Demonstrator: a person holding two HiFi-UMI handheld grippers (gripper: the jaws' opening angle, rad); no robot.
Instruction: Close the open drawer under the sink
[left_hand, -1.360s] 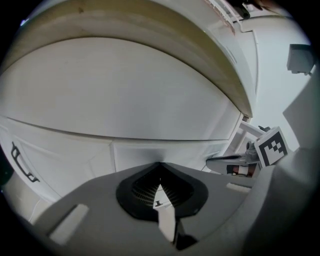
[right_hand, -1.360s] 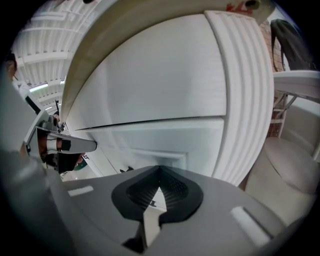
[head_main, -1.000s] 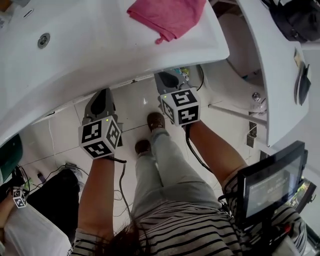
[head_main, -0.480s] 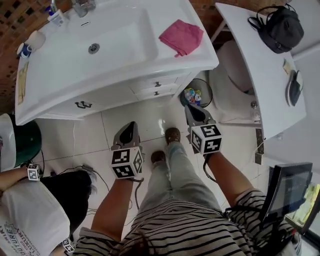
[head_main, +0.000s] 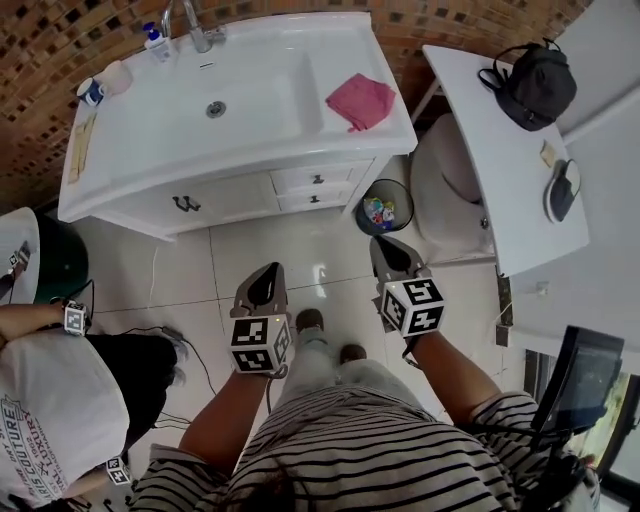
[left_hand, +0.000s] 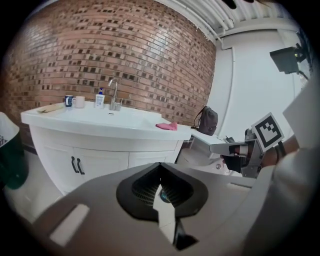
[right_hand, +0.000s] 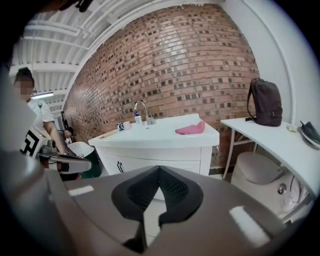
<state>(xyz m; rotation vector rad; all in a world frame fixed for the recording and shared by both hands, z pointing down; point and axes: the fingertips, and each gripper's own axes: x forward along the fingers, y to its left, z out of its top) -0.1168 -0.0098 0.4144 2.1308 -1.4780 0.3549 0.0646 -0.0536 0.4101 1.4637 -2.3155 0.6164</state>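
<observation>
from above, a white sink cabinet (head_main: 230, 195) stands against a brick wall. its two small drawers (head_main: 317, 180) sit flush with the front, and a pink cloth (head_main: 360, 100) lies on the surface beside the basin. the left gripper (left_hand: 160, 167) and right gripper (right_hand: 159, 169) hang over floor tiles, well apart from the cabinet, fingers pressed together and empty. the drawer handles and a waste bin (head_main: 381, 208) are clear only in the head view.
</observation>
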